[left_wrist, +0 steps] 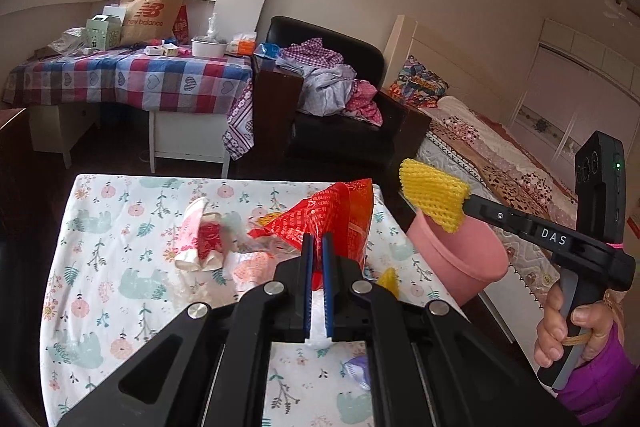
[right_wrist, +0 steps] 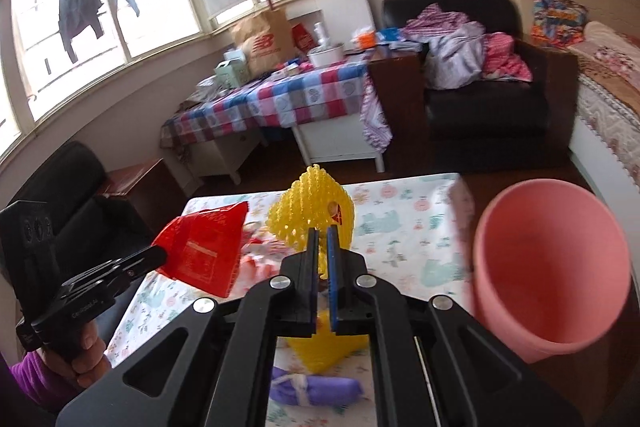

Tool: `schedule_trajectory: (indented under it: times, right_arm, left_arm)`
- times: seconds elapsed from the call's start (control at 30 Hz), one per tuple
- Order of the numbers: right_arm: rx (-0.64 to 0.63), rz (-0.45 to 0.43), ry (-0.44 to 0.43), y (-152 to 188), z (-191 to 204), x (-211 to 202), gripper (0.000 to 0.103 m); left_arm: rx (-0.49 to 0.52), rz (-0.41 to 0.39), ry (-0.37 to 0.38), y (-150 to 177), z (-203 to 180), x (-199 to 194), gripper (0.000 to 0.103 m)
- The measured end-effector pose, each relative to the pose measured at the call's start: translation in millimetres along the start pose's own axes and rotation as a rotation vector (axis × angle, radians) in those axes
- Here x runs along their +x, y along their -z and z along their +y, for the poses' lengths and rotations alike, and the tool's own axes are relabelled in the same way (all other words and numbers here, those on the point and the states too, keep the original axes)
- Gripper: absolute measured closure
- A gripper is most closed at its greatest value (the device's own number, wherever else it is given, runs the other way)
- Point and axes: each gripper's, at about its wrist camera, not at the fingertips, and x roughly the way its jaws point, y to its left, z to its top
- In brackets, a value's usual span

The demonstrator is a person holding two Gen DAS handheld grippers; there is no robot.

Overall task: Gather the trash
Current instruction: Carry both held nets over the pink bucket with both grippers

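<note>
My left gripper (left_wrist: 317, 239) sits at the bottom centre of the left wrist view, its blue-lined jaws pinched nearly together on a red plastic wrapper (left_wrist: 336, 215) that fans upward above the fingertips. In the right wrist view that same wrapper shows at the left of the frame, lifted clear of the table, with my left hand (right_wrist: 86, 355) and its purple sleeve in the lower left corner.

My right gripper (right_wrist: 322, 239) is likewise clamped narrow, here on a yellow foam net (right_wrist: 298, 211) that bulges above the jaws and hangs below them in the centre of the frame. In the left wrist view the net appears at the right, held out just above the rim of the pink bin (left_wrist: 460, 259), and my right hand (left_wrist: 576, 331) grips the handle at the lower right edge.

The pink bin stands off the right edge of the small table (left_wrist: 120, 267), which wears a white cloth printed with flowers and bears. In the right wrist view its open mouth fills the right side of the frame.

More trash lies on the cloth: a crumpled paper cup (left_wrist: 200, 239) with red print at the centre left of the left wrist view, a small yellow scrap (left_wrist: 388, 279) just right of my left jaws, and a purple packet (right_wrist: 316, 389) at the bottom centre of the right wrist view, partly hidden by the gripper body.
</note>
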Motion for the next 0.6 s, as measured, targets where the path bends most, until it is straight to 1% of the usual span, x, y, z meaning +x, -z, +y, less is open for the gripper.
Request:
schedule_trajectory:
  times: [0.13,0.33,0.47,0.6]
  right_arm:
    - [0.051,-0.025,0.077,4,-35,-18,0.099]
    - [0.153,-0.039,0.175,18,-92,-37,0.099]
    - [0.209,-0.036,0.215,30,-123,-42,0.099]
    - [0.247,-0.024,0.234,39,-146,-40,0.099]
  left_arm:
    - [0.042,0.022,0.055,-5,-33,21,0.100]
    - [0.119,0.077,0.135,-5,-94,66,0.099]
    - [0.191,0.111,0.178,-3,-139,98,0.099]
    - [0.245,0.144,0.199,3,-178,129,0.099]
